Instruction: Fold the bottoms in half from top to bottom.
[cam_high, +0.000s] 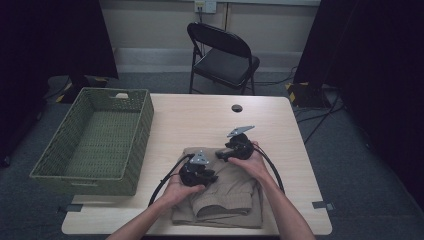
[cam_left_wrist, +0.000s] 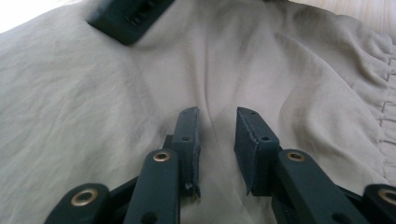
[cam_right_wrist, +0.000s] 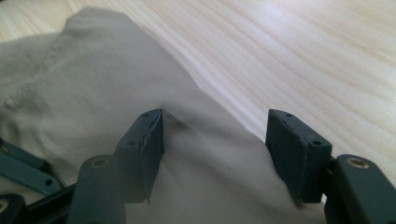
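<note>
A folded khaki garment (cam_high: 235, 197) lies on the near part of the wooden table (cam_high: 200, 117). Both hands rest on its far half. My left gripper (cam_high: 212, 176) lies low over the cloth; in the left gripper view its jaws (cam_left_wrist: 217, 135) stand a little apart above the wrinkled fabric (cam_left_wrist: 93, 107), with no fold pinched between them. My right gripper (cam_high: 222, 155) is at the garment's far edge. In the right gripper view its jaws (cam_right_wrist: 215, 140) stand wide, with the cloth's edge (cam_right_wrist: 93, 93) lying between them and no pad pressing on it. One jaw tip of the right gripper (cam_left_wrist: 126, 16) appears at the top of the left gripper view.
A green woven basket (cam_high: 142, 125) stands at the table's left edge. A black folding chair (cam_high: 225, 55) stands beyond the far side. A round cable hole (cam_high: 237, 108) is in the tabletop at the back. Bare wood (cam_right_wrist: 303, 56) lies beside the garment.
</note>
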